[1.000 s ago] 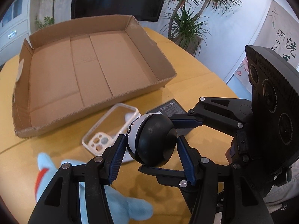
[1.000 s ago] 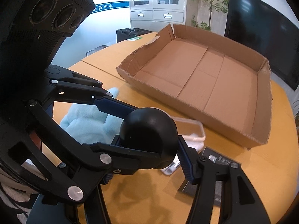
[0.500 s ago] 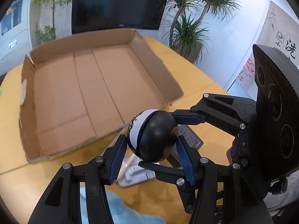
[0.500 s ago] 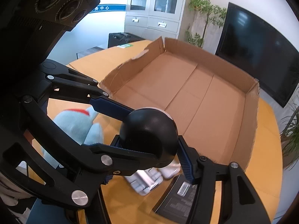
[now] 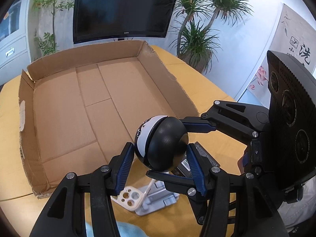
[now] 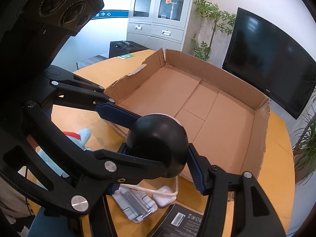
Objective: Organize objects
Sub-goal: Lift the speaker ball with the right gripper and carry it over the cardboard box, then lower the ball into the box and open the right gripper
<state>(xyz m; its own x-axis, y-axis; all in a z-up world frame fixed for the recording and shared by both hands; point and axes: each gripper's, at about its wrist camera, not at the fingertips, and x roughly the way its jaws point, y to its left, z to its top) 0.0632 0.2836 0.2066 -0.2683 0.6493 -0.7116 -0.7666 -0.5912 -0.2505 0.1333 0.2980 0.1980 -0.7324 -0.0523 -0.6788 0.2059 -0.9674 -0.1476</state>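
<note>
A round toy [image 5: 161, 142], black at the back with a white face in front, hangs in the air between both grippers. My left gripper [image 5: 160, 164] is shut on its sides. My right gripper [image 6: 158, 160] is also shut on it, crossing from the right in the left wrist view. The toy [image 6: 158, 142] hovers just over the near wall of a shallow, empty cardboard box [image 5: 69, 108] [image 6: 217, 122] on the yellow table [image 5: 207, 86].
Below the toy on the table lie a cream phone case [image 5: 129, 196], a silver folding stand [image 6: 136, 203], a white earbud case [image 6: 165, 195] and a black printed box [image 6: 183, 221]. A blue plush [image 6: 79, 136] lies to the left. A dark screen [image 5: 122, 9] and potted plants [image 5: 197, 37] stand behind.
Both grippers have risen and moved towards the cardboard box with the toy held between them. The toy has gone from above the phone case to the box's near wall.
</note>
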